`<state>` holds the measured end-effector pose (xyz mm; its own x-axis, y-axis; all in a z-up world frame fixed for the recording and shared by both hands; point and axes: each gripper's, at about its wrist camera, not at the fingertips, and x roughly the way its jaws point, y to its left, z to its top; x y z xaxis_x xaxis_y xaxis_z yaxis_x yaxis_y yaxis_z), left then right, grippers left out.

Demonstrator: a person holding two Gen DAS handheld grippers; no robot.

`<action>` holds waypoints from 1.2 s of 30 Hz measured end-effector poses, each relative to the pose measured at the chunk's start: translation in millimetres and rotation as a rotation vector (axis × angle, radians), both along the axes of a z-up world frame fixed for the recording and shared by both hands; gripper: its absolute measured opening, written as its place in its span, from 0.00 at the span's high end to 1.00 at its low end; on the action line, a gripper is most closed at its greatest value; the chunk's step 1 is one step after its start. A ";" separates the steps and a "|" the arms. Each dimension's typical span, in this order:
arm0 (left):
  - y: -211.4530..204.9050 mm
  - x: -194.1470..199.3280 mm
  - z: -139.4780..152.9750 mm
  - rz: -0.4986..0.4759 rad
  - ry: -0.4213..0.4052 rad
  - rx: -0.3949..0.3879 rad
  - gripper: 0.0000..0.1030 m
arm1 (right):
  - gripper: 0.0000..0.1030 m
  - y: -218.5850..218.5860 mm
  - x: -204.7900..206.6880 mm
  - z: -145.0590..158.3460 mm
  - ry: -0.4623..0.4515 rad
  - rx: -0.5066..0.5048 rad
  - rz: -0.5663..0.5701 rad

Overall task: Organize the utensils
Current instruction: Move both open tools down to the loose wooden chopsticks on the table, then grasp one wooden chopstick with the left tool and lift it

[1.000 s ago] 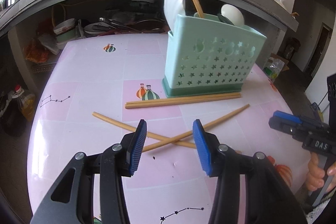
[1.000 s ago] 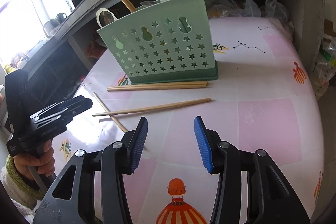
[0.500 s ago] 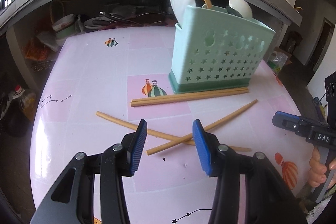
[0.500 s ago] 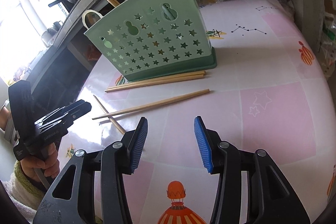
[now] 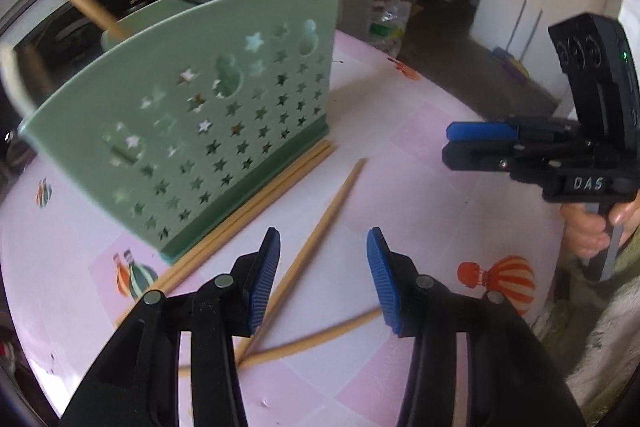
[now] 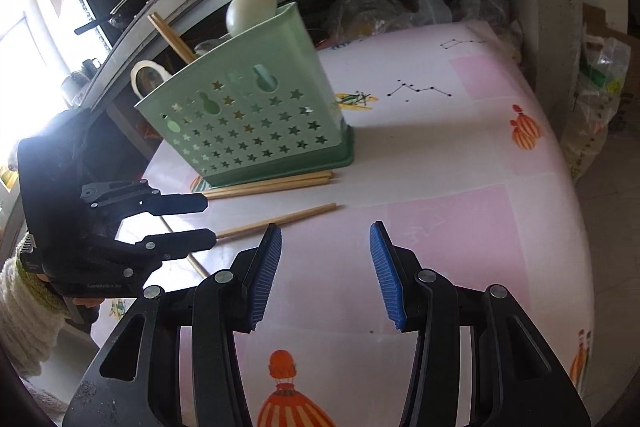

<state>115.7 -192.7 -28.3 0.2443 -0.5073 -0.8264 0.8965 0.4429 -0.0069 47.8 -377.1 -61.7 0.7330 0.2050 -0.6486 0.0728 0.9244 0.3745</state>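
Mint-green holder (image 5: 224, 115) is showing star cut-outs; tan chopsticks (image 5: 332, 211) are lying on a pink tablecloth (image 6: 460, 227) printed with orange striped balloons; black grippers are wearing blue pads (image 6: 384, 275).

both grippers, left gripper (image 5: 323, 277) and right gripper (image 6: 325, 273), apparently half open, empty.

"DAS" in white caps on side of my right gripper (image 5: 476, 143), small pale print on body of my left gripper (image 6: 200, 221), too blurry to read
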 end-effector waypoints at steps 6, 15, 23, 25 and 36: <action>-31.6 5.6 -19.0 -0.119 -0.054 0.121 0.66 | 0.57 -16.4 -3.9 -8.1 0.018 0.034 -0.042; -46.1 13.6 -32.2 -0.152 -0.037 0.184 0.89 | 0.57 -17.4 -4.2 -11.2 0.013 0.043 -0.040; -50.2 0.9 -27.2 -0.180 -0.101 0.181 0.94 | 0.57 -17.9 -12.8 -4.8 -0.004 0.046 -0.051; -43.4 1.7 -16.6 -0.157 -0.096 0.144 0.94 | 0.57 -16.5 -15.3 -1.4 -0.011 0.040 -0.052; 56.0 -4.7 42.4 0.260 -0.011 -0.149 0.94 | 0.57 4.3 -18.9 16.9 -0.038 0.019 -0.014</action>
<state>111.0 -136.7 14.1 0.3903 -0.5420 -0.7443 0.7536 0.6524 -0.0799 28.9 -372.8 -44.8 0.7603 0.2062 -0.6160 0.0712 0.9161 0.3946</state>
